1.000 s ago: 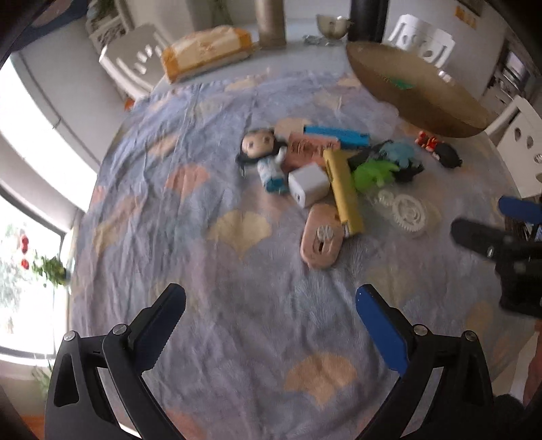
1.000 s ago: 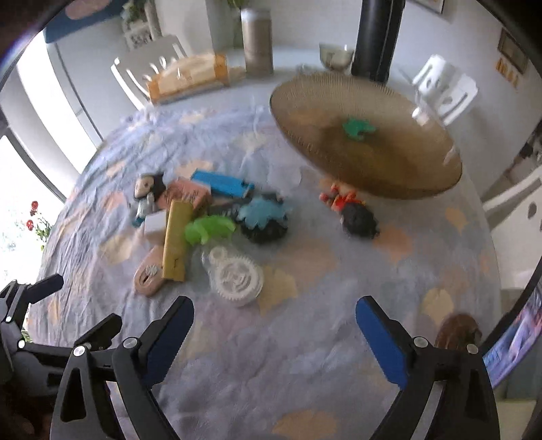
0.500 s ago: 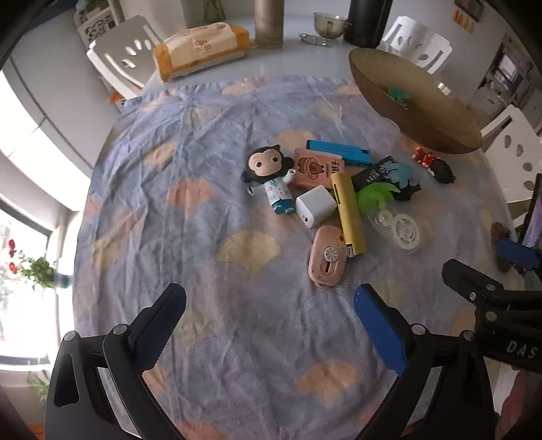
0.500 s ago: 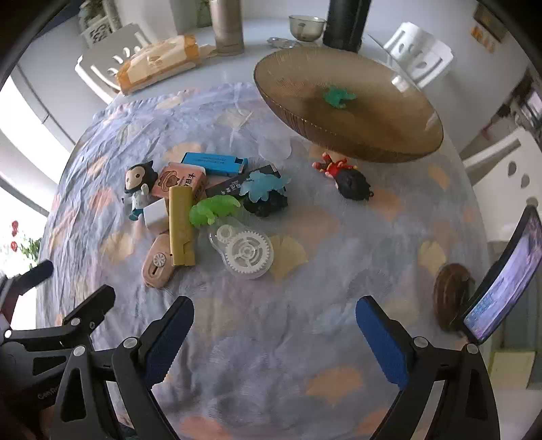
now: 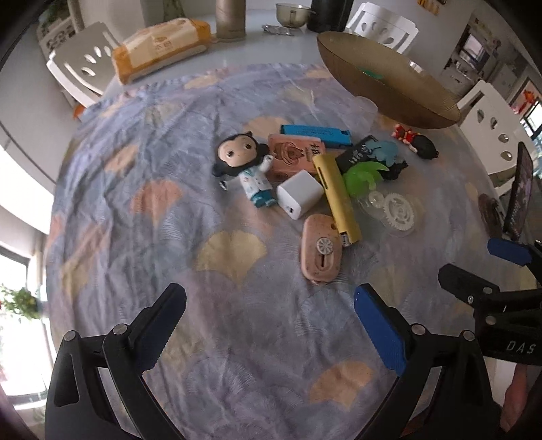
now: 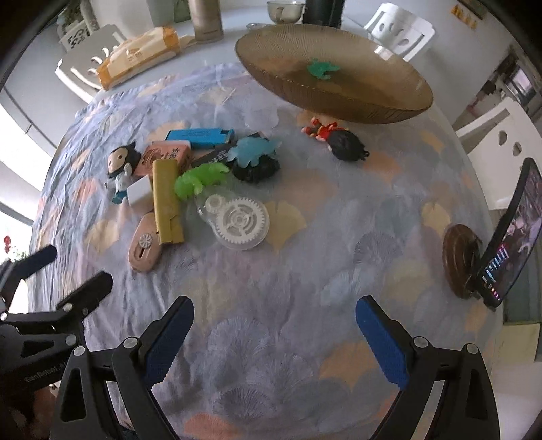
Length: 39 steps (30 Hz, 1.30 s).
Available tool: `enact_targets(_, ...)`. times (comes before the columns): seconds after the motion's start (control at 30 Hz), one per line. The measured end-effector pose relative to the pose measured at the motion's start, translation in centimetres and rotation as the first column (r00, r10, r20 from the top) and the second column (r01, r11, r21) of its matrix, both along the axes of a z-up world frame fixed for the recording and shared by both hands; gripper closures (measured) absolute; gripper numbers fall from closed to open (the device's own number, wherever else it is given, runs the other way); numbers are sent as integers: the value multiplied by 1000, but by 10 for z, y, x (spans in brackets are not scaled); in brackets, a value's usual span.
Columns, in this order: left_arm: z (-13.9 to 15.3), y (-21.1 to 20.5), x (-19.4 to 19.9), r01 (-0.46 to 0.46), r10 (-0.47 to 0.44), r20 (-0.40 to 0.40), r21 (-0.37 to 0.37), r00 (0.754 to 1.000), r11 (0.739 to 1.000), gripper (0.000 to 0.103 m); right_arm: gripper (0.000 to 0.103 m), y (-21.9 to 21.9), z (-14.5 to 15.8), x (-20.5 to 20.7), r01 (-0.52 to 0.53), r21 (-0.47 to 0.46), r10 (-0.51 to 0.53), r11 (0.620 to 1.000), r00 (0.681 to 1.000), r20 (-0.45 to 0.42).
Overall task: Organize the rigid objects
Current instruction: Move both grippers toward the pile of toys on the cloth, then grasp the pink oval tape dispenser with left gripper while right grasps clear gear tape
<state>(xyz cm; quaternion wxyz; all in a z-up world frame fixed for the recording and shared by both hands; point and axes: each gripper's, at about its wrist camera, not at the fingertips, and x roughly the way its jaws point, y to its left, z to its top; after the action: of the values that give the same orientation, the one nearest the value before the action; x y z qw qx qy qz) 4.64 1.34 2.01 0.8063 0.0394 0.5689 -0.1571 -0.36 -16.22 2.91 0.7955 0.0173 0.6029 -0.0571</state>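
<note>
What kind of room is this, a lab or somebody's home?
Most likely a home dining area: a round table under a patterned tablecloth, white chairs around it, and a big brown bowl beside scattered toys.

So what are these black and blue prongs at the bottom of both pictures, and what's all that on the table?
They are hand-held tongs, one per hand, each with a fisheye camera looking along its fingers. The left tongs and right tongs both stand open and empty. On the flower-patterned blue cloth lies a pile of small things: a big-headed doll figurine, a white cube charger, a long yellow bar, a clear case with white gears. Behind stands a wide amber glass bowl.
</note>
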Motion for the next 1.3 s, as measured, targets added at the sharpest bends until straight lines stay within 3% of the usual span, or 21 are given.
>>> enact_targets(0.13,-11,-8,4,18,-19,-38,-15,999,1000,12,8,0,-2,1,-27,1,27,1000,1000,3)
enact_targets(0.2,-16,-14,5,34,-35,-53,-23,998,999,17,16,1,-3,4,-58,7,58,998,998,4)
enact_targets(0.23,-19,-18,6,42,-43,-51,-9,998,999,19,20,2,-3,7,-83,18,83,996,997,9)
enact_targets(0.37,-29,-25,15,69,-67,-67,20,995,997,21,21,5,-6,26,-189,11,189,982,982,31)
enact_targets(0.53,-36,-35,24,85,-82,-47,63,996,994,24,30,1,-26,52,-266,26,266,964,964,-9)
enact_targets(0.7,-38,-52,27,115,-113,-26,108,993,987,38,30,11,-42,74,-363,93,368,927,929,-40)
enact_targets(0.73,-38,-53,26,112,-111,-15,123,994,986,43,30,15,-46,77,-381,77,385,921,922,-50)
enact_targets(0.77,-37,-55,25,109,-109,-6,119,994,987,55,30,18,-50,80,-393,52,396,918,916,-60)
enact_targets(0.83,-33,-57,24,112,-113,3,109,994,988,73,37,23,-56,82,-414,33,415,910,907,-66)
enact_targets(0.9,-32,-53,22,100,-100,-6,74,995,992,73,53,25,-52,81,-430,42,431,902,901,-41)
enact_targets(1.0,-26,-32,14,75,-75,-34,14,997,997,73,53,25,-49,75,-430,80,435,899,899,-53)
enact_targets(1.2,3,-4,3,45,-48,-26,-109,998,993,73,53,-4,-28,55,-300,280,325,912,945,-45)
enact_targets(1.3,24,-7,9,53,-52,9,-146,999,988,73,53,-17,-5,54,-264,324,282,908,959,-9)
